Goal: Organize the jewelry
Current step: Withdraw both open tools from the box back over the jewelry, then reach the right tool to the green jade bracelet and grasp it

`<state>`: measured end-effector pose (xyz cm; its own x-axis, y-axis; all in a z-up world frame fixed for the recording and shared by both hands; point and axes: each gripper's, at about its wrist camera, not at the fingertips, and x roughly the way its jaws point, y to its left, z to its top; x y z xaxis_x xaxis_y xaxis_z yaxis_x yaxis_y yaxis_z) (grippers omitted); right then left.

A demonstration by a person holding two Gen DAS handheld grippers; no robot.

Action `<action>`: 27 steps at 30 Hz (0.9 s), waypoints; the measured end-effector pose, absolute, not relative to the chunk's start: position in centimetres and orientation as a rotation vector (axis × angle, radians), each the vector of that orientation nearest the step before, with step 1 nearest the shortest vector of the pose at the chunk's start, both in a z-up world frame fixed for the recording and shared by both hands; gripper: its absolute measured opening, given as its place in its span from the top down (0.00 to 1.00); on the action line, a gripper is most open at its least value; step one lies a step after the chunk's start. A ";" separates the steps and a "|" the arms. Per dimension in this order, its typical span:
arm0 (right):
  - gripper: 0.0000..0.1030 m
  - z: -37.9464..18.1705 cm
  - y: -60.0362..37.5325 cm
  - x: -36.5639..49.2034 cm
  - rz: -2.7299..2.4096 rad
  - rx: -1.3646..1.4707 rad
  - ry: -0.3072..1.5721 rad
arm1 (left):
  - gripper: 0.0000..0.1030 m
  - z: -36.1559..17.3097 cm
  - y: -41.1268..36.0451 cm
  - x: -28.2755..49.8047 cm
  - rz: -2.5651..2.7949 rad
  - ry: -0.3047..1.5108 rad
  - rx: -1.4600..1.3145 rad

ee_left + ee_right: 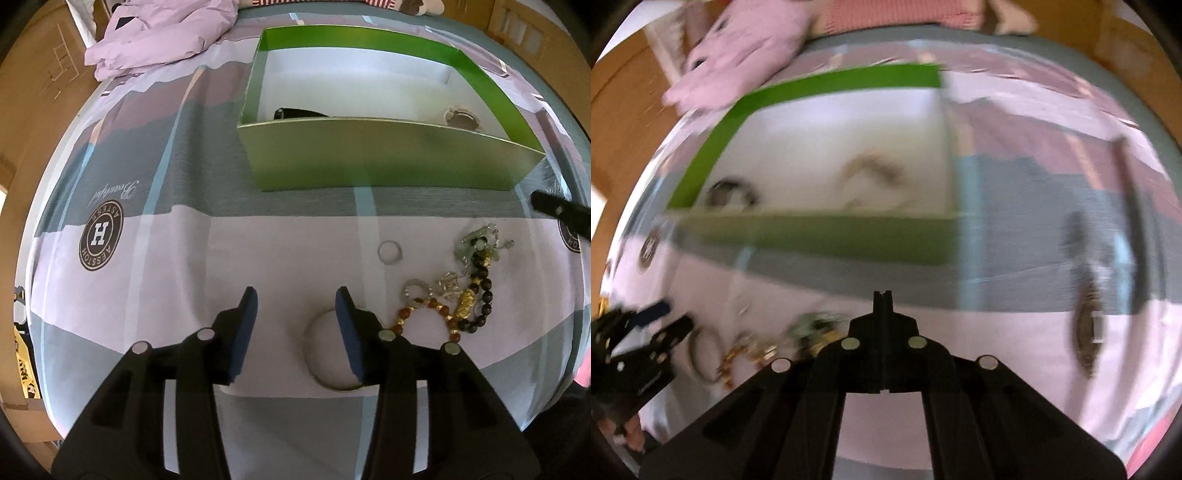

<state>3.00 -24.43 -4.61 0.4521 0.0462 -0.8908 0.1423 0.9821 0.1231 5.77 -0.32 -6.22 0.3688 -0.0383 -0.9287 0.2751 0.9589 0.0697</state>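
Observation:
A green box [369,158] with a white inside stands on the bed; a watch [295,112] and a bracelet [461,118] lie in it. In front of it lie a small ring [389,252], a silver bangle [332,350], an amber bead bracelet [428,317], a black bead bracelet [480,291] and a pale green piece [480,240]. My left gripper [295,306] is open, low over the sheet, its right finger over the bangle. My right gripper [882,299] is shut and empty, in front of the box [820,236]; that view is blurred. The jewelry pile [812,328] lies at its left.
The striped bedsheet [184,258] carries a round brown logo [100,236]. A crumpled lilac garment [159,33] lies at the back left. Cardboard boxes [33,92] flank the bed. The right gripper's tip [561,212] shows at the right edge of the left wrist view.

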 end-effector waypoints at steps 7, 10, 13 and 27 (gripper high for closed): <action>0.63 -5.4 -22.1 3.2 0.078 0.181 1.144 | 0.54 -6.6 -0.9 5.7 -0.213 1.189 0.248; 0.61 -7.1 -20.2 4.0 0.105 0.113 1.180 | 0.50 -7.0 -1.5 5.4 -0.221 1.193 0.266; 0.72 -8.4 -19.4 4.5 0.127 0.131 1.221 | 0.50 -7.2 -1.3 5.5 -0.215 1.202 0.270; 0.89 -5.7 -25.5 3.4 -0.044 0.206 1.203 | 0.52 -7.7 0.2 6.3 -0.188 1.243 0.226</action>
<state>3.38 -25.50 -5.65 0.3607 0.0750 -0.9297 0.1431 0.9805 0.1346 6.33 0.16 -7.69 0.3121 -0.0183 -0.9499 0.2631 0.9624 0.0679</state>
